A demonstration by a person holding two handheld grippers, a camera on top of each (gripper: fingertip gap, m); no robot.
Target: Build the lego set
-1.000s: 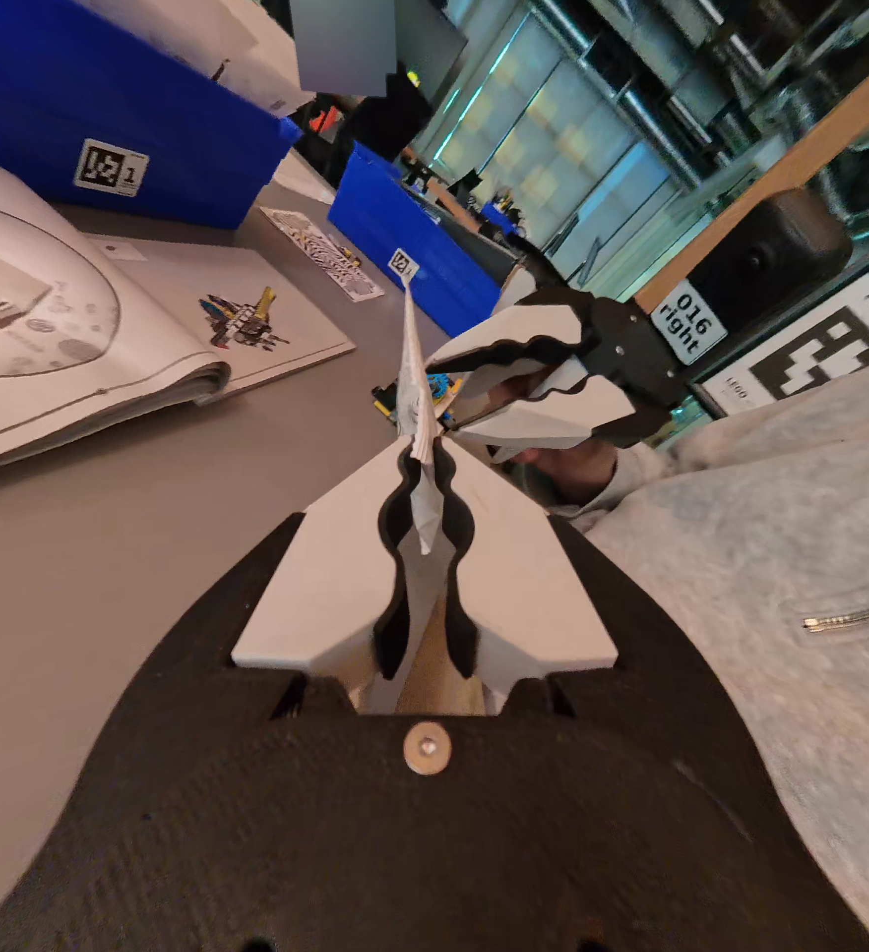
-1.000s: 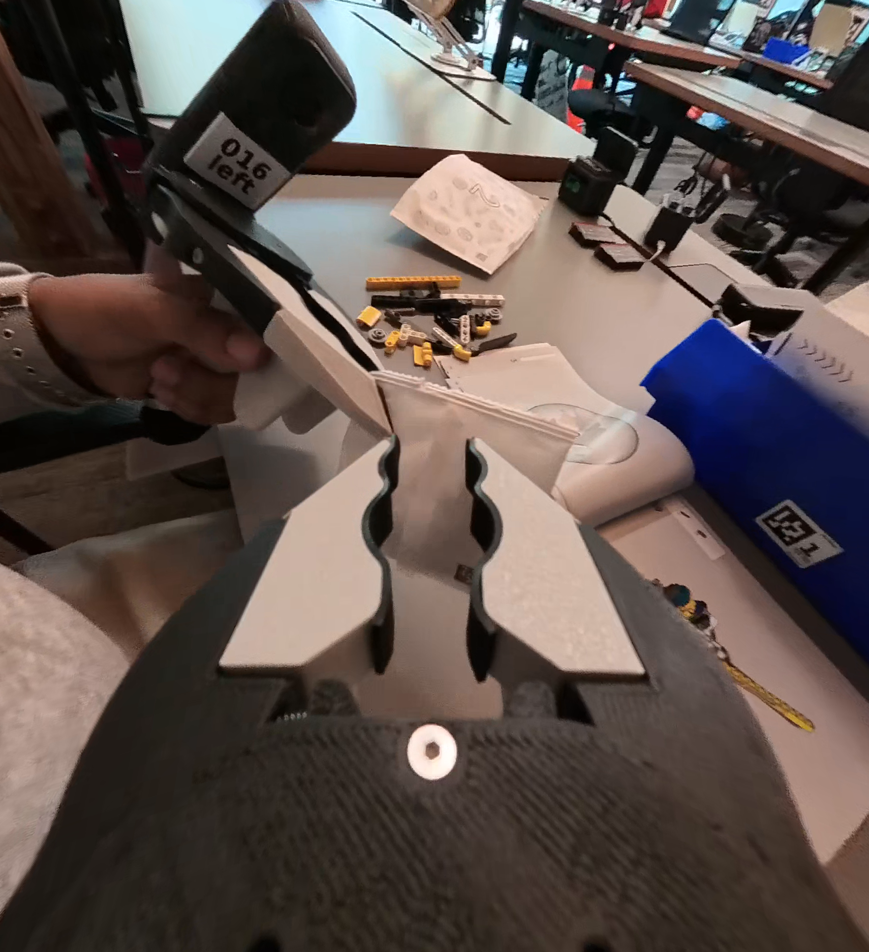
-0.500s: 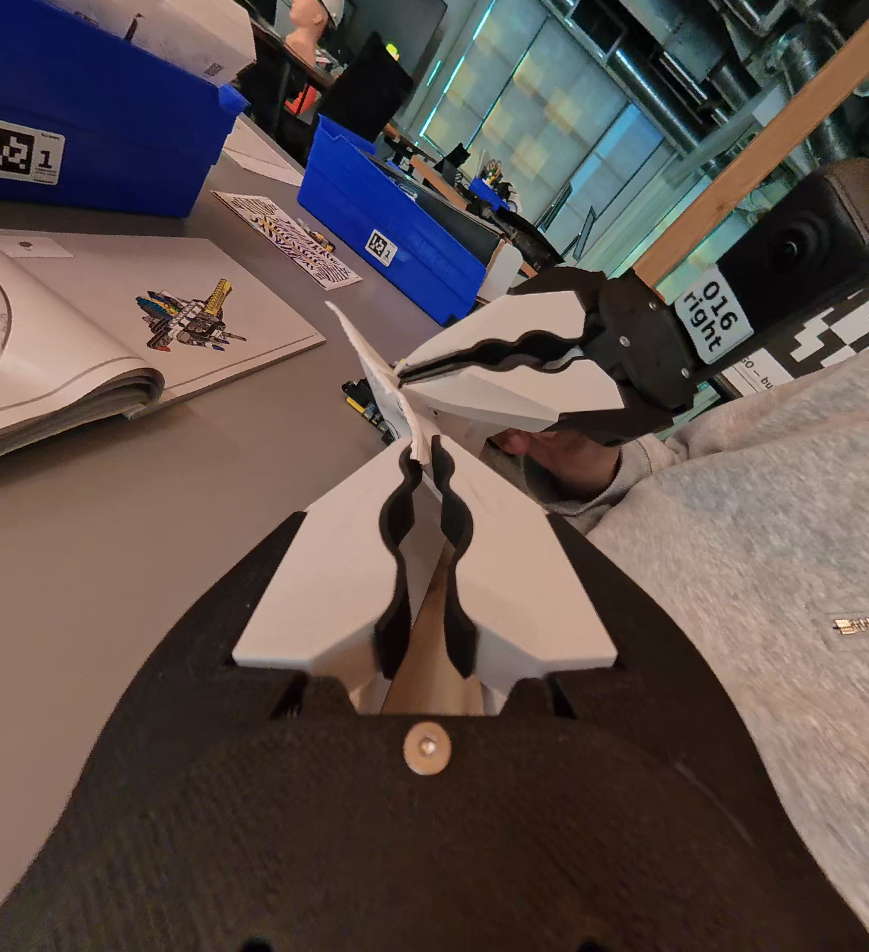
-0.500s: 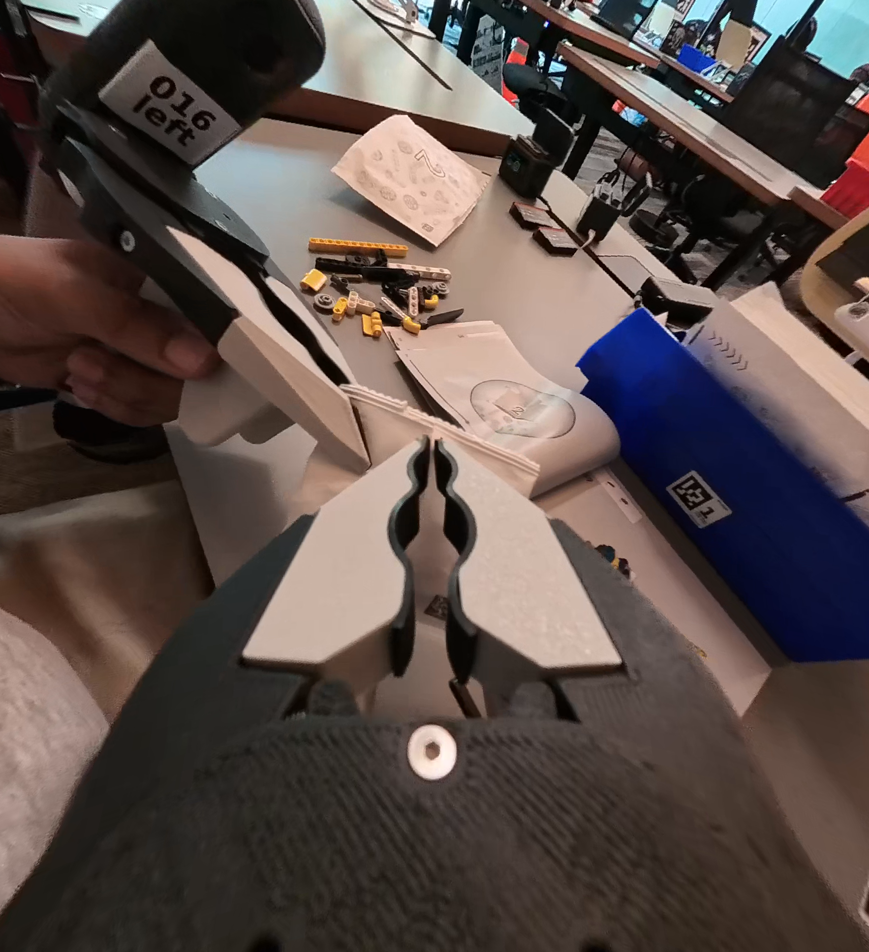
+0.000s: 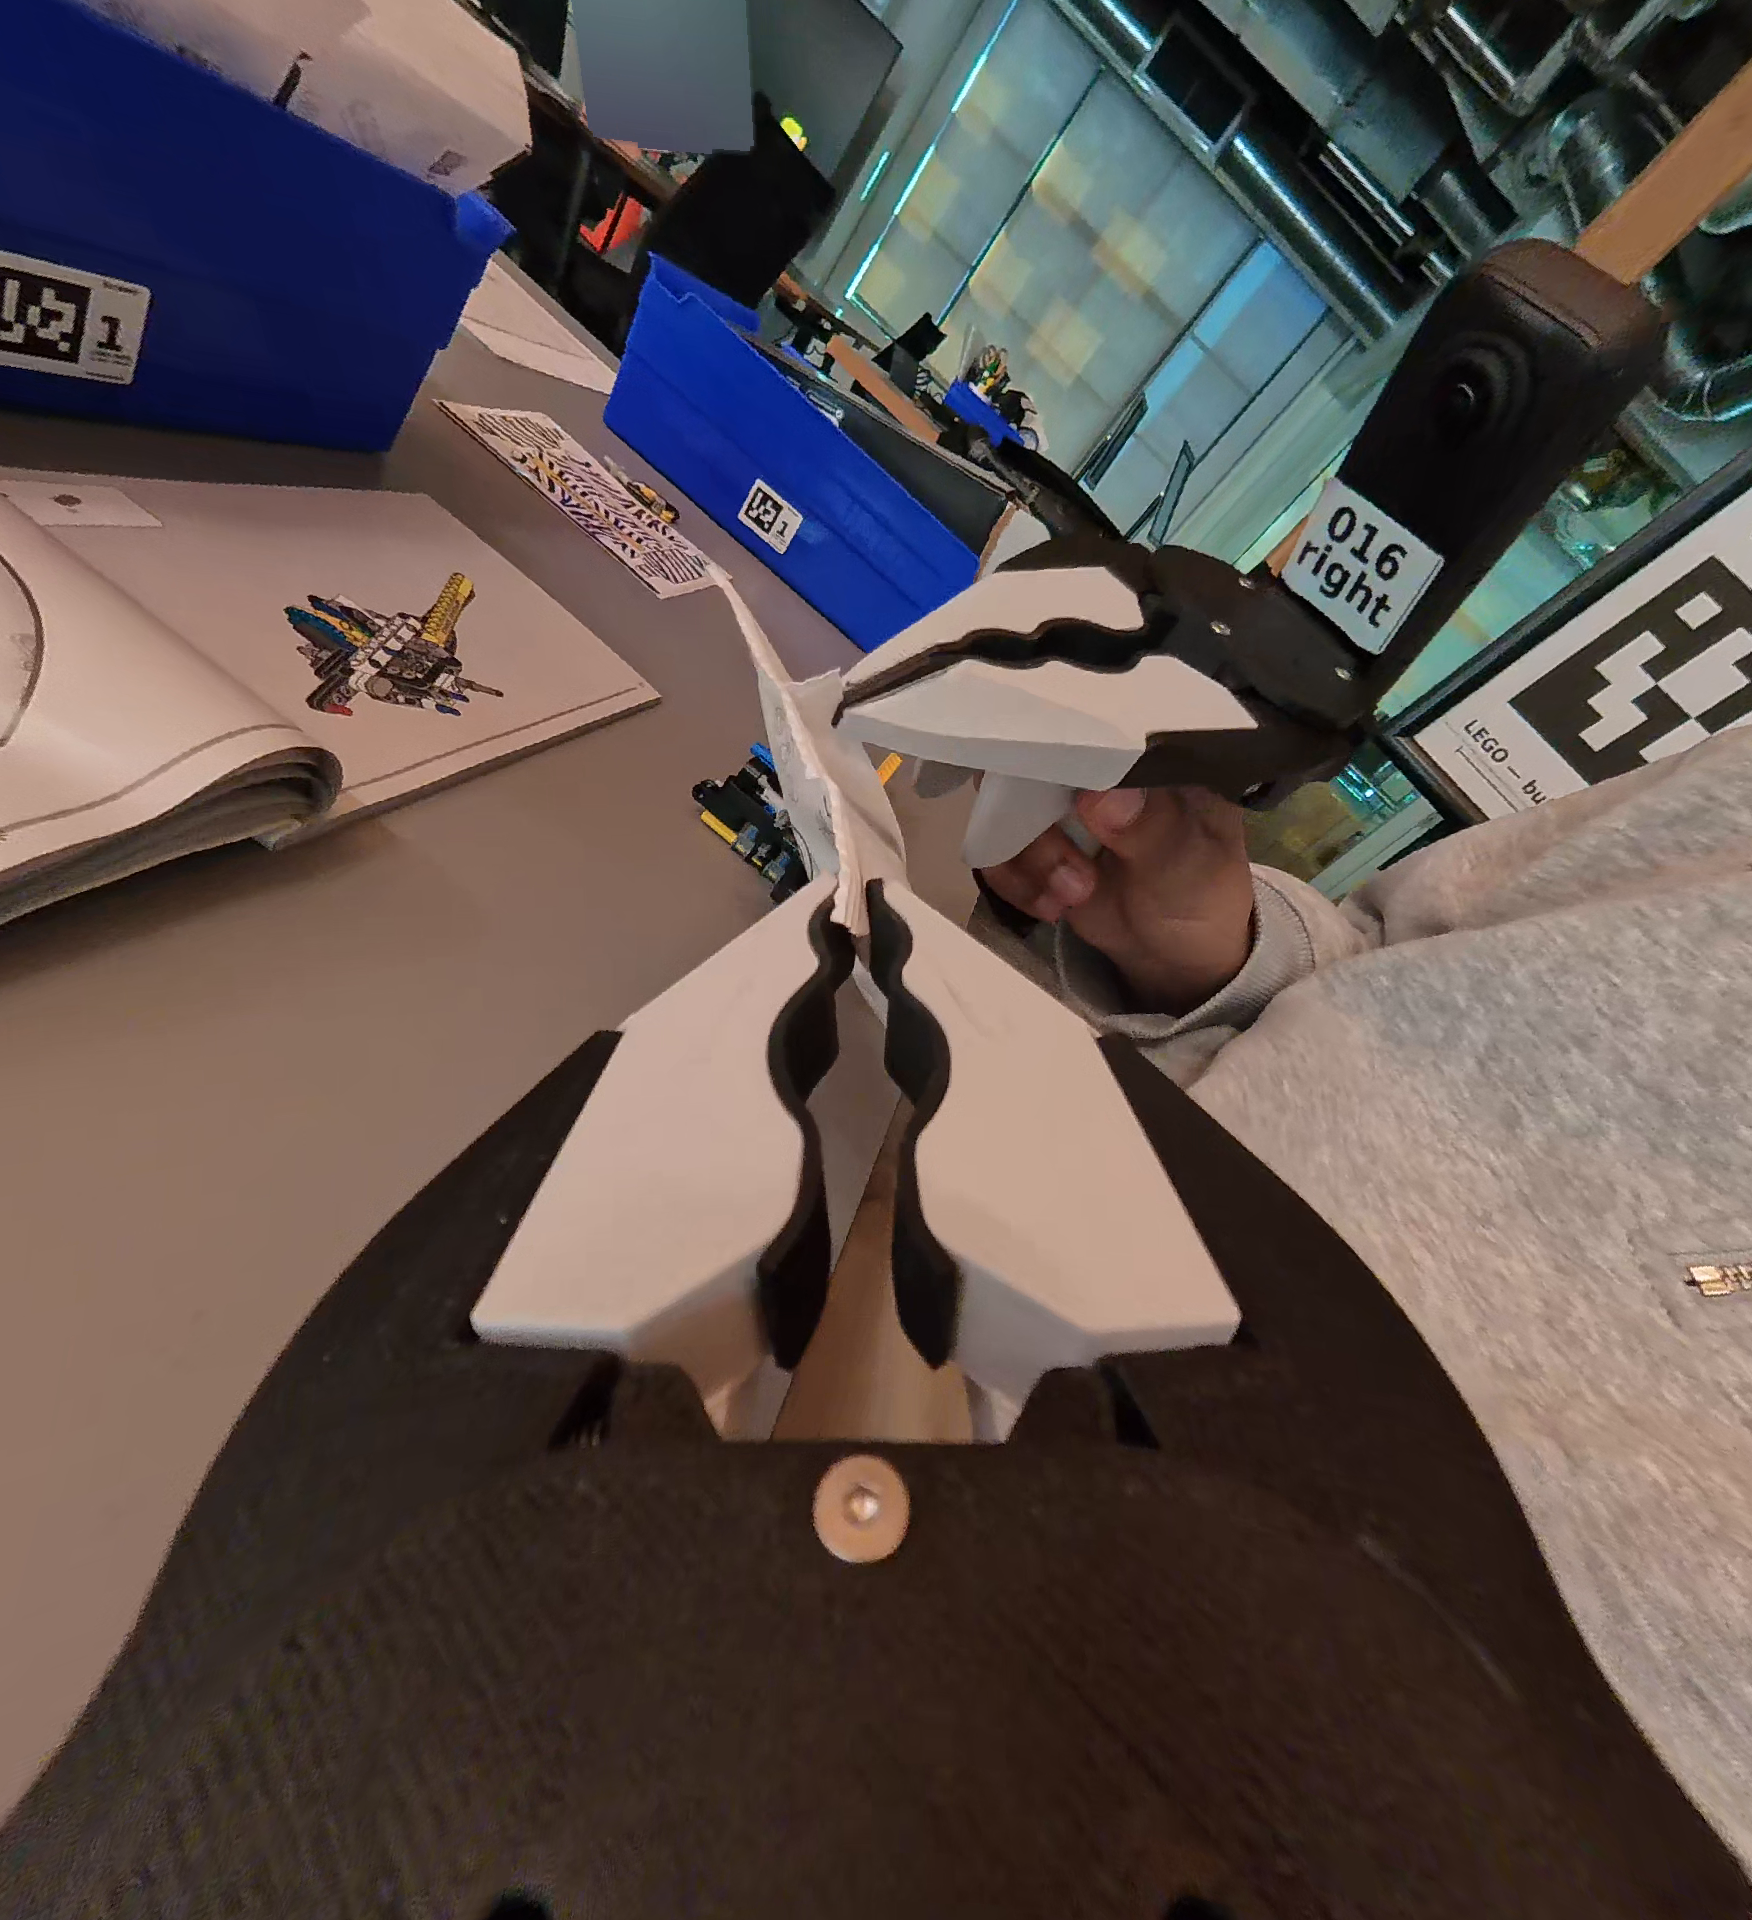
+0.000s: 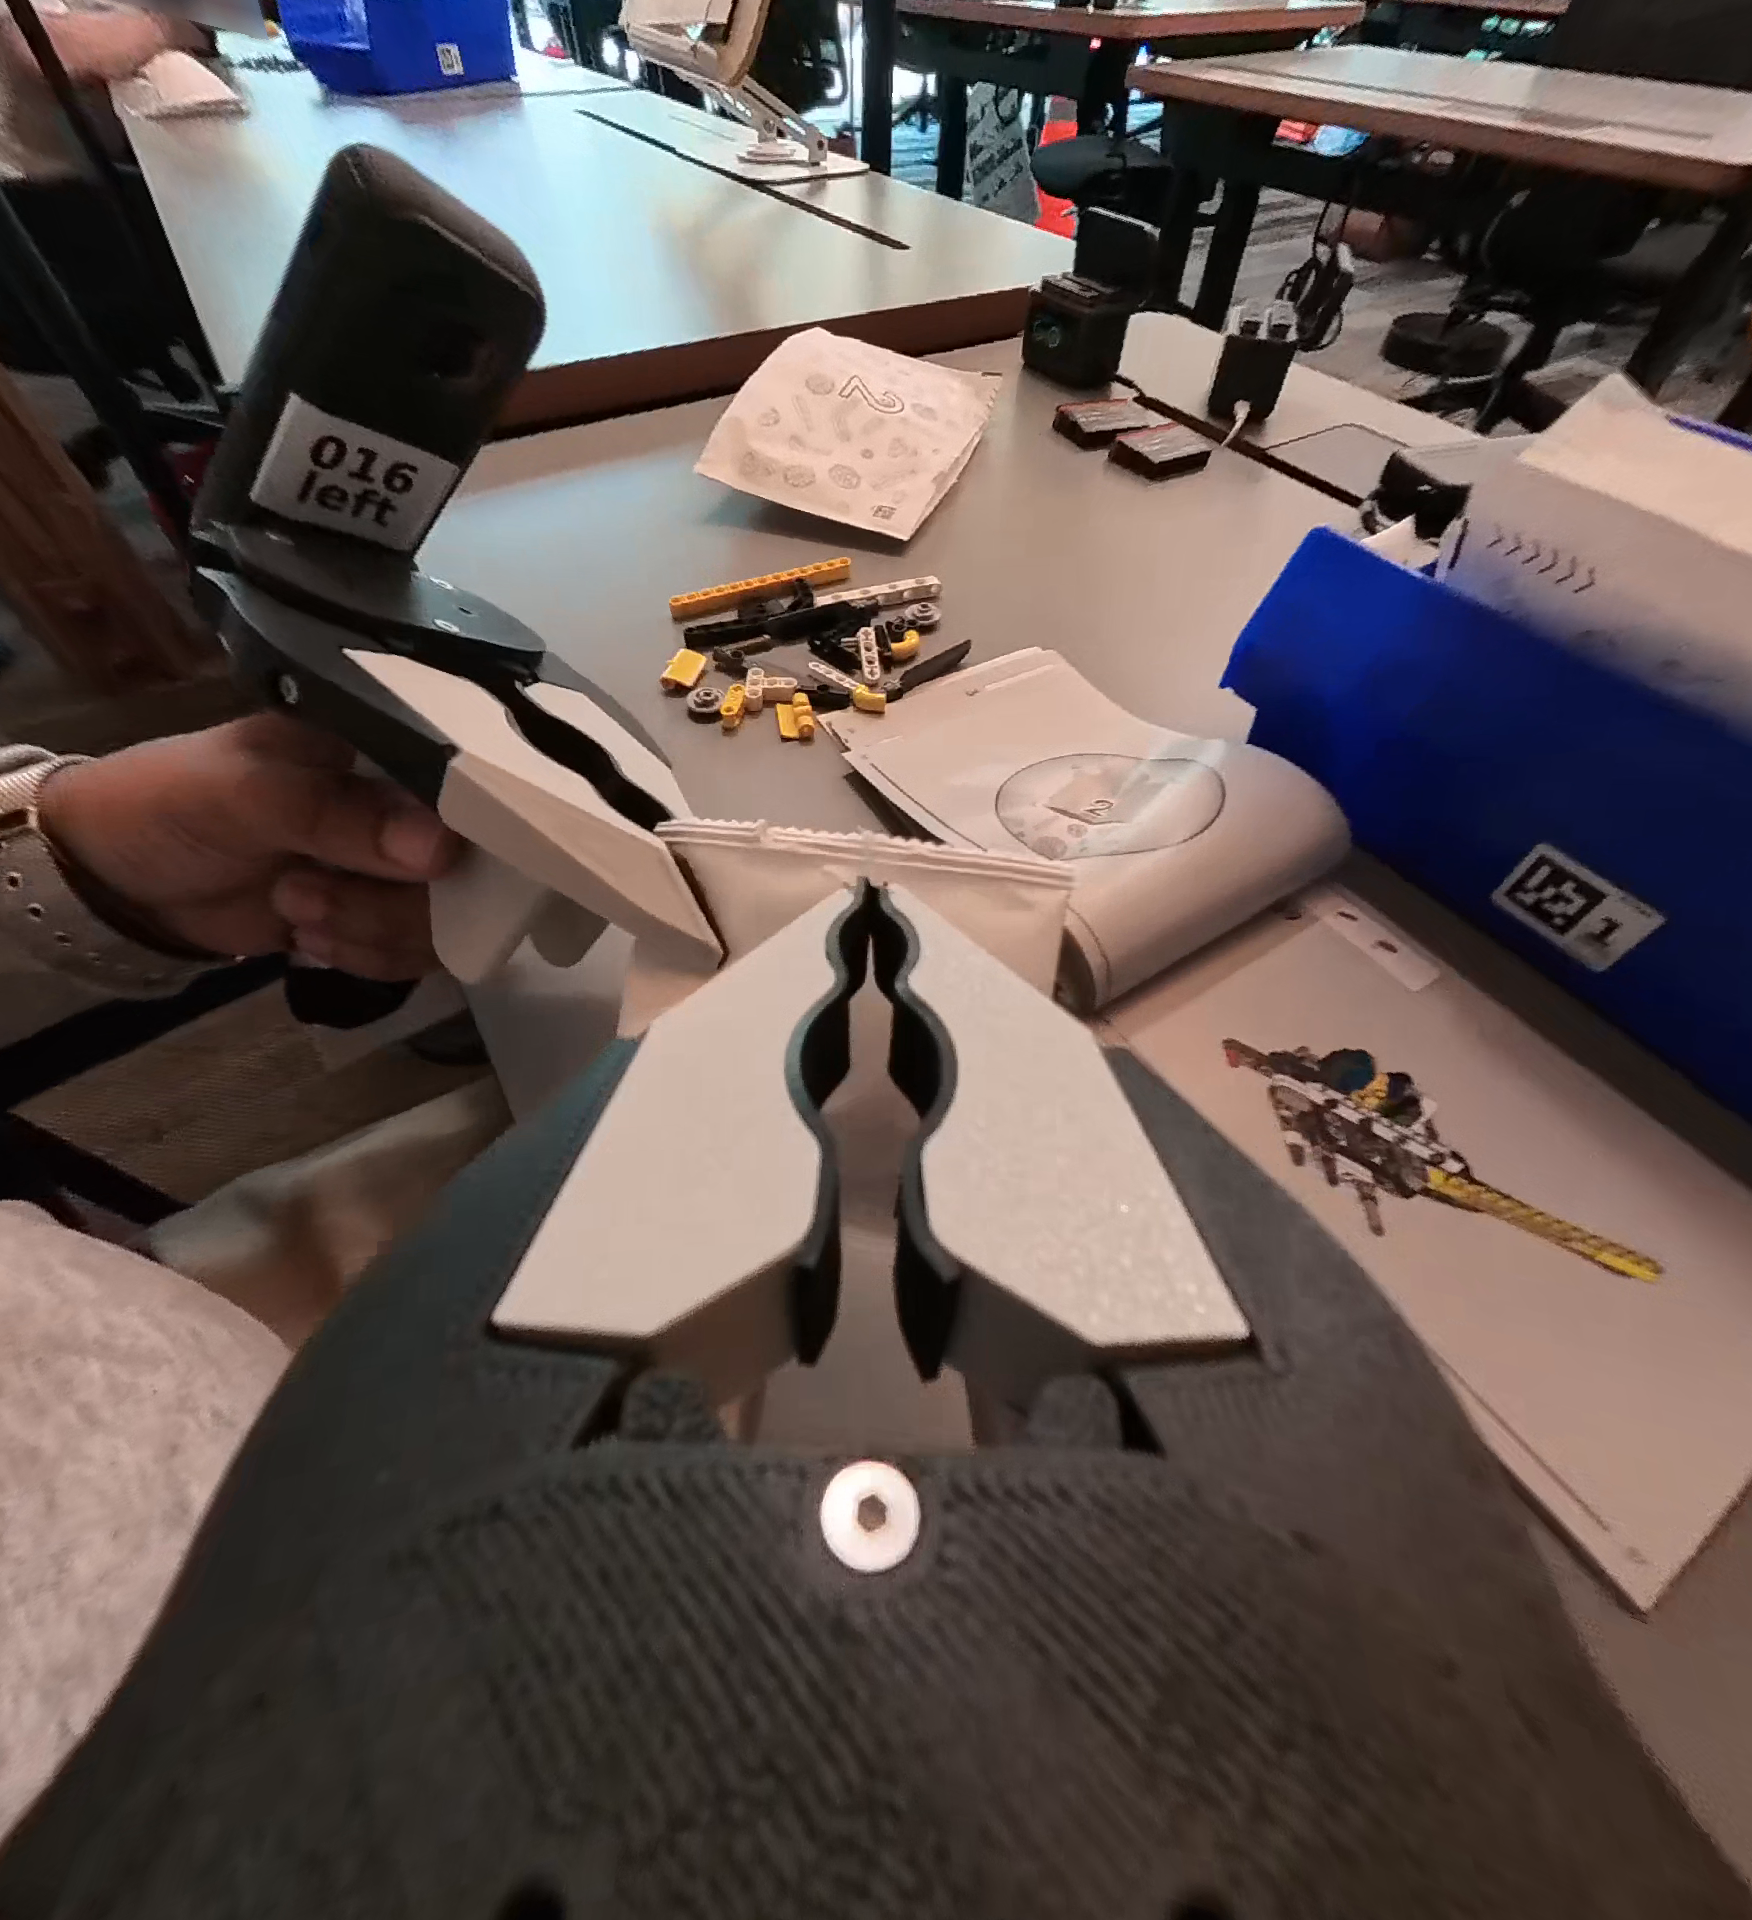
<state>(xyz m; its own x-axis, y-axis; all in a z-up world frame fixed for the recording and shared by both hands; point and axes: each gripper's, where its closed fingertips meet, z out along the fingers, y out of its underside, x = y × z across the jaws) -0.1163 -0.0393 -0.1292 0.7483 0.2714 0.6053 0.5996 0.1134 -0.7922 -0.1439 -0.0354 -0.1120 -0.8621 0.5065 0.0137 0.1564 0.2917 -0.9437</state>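
Note:
A white paper parts bag [image 6: 778,894] with a serrated top edge is held up between both grippers above the table's near edge. My left gripper [image 5: 851,894] is shut on one end of the bag [image 5: 810,769]. My right gripper [image 6: 867,894] is shut on the bag's top edge near its middle. In the left wrist view the right gripper [image 5: 851,707] pinches the bag from the right. In the right wrist view the left gripper [image 6: 685,883] grips the bag's left end. Loose yellow, black and white lego pieces [image 6: 799,655] lie on the grey table [image 6: 581,540] beyond.
An open instruction booklet [image 6: 1090,810] lies behind the bag; its page shows the model [image 6: 1371,1122]. A blue bin [image 6: 1537,790] stands at the right. Another printed paper bag [image 6: 851,436] lies farther back. A sticker sheet [image 5: 591,488] and second blue bin [image 5: 778,488] show in the left view. My left and right fingertips are right by each other.
My right gripper closed on the bag's top edge, from open a second ago. Both grippers shifted a little with the bag between them; the left stayed shut on it.

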